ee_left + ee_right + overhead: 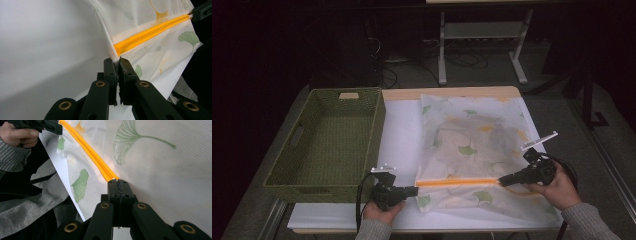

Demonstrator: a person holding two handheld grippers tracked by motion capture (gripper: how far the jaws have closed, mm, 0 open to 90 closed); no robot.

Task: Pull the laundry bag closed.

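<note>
A white mesh bag (472, 145) printed with green and yellow leaves lies flat on the table. Its orange zipper (457, 182) runs across the near part. My left gripper (416, 189) is shut on the bag's edge at the zipper's left end; in the left gripper view the jaws (117, 61) pinch the mesh just below the zipper (150, 33). My right gripper (502, 181) is shut on the zipper's right end. In the right gripper view the orange zipper (87, 152) runs straight into the shut gripper (117, 181), and whatever the pads pinch is hidden.
An empty green woven basket (377, 125) stands to the left of the bag, its near corner close to my left gripper. A white sheet (399, 135) covers the tabletop. Dark floor, cables and a metal frame (482, 35) lie beyond the far edge.
</note>
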